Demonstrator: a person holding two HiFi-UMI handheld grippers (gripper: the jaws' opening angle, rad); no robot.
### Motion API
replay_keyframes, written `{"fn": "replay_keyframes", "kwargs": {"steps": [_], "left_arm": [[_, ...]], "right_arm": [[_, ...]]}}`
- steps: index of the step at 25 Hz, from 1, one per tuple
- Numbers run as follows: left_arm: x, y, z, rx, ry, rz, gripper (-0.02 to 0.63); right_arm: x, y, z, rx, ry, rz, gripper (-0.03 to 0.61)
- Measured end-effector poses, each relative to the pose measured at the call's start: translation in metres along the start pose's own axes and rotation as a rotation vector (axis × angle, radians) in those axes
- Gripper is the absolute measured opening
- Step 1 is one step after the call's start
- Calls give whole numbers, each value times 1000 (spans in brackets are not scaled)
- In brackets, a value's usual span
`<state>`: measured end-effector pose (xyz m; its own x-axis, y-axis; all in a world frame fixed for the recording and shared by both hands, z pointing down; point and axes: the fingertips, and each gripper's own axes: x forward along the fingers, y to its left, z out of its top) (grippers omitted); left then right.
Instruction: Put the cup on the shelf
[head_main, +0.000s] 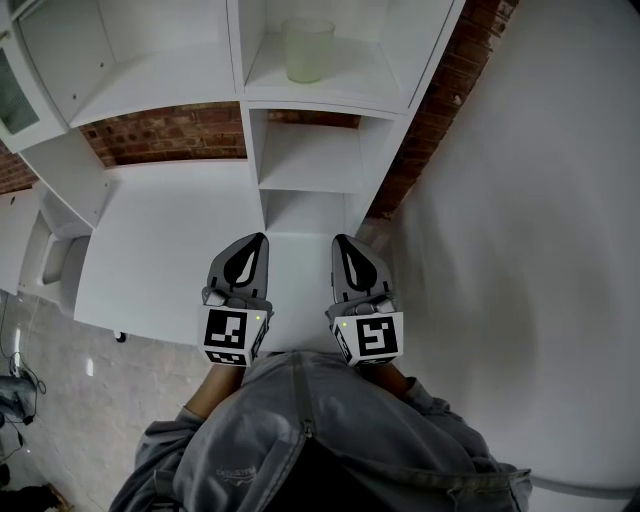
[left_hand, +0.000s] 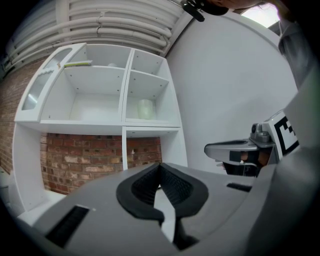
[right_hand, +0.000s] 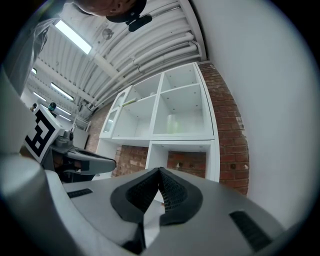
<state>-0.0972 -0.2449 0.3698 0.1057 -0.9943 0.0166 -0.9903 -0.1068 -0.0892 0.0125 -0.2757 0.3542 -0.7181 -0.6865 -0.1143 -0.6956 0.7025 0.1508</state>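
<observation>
Cup (head_main: 307, 50) stood in white shelf unit (head_main: 310, 160), upper centre; left gripper (head_main: 258, 243) and right gripper (head_main: 342, 245), closed and empty, hovered over tabletop (head_main: 150, 250) edge.

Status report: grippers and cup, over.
Left gripper and right gripper: jaws shut, empty, held low before the shelf. Cup upright in its right-hand compartment. Nothing in the way.

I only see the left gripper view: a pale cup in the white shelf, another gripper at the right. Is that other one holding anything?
Observer: No. The right gripper view shows the right gripper with jaws together, nothing between them.
Operator: How near the cup are they?
Observer: Not near. In the head view the left gripper and the right one sit side by side by the person's grey jacket, well short of the cup.
</observation>
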Motion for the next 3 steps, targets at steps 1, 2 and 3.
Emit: {"fn": "replay_keyframes", "kwargs": {"steps": [1,2,3], "left_arm": [[0,-1,0,0,1,2,6],[0,-3,-1,0,1,5,6],[0,-4,-1,1,2,7,6]], "right_arm": [[-1,-1,0,0,-1,4,26],[-2,-1,-1,0,-3,8,26],[-2,-1,-1,-1,-5,12,26]]}}
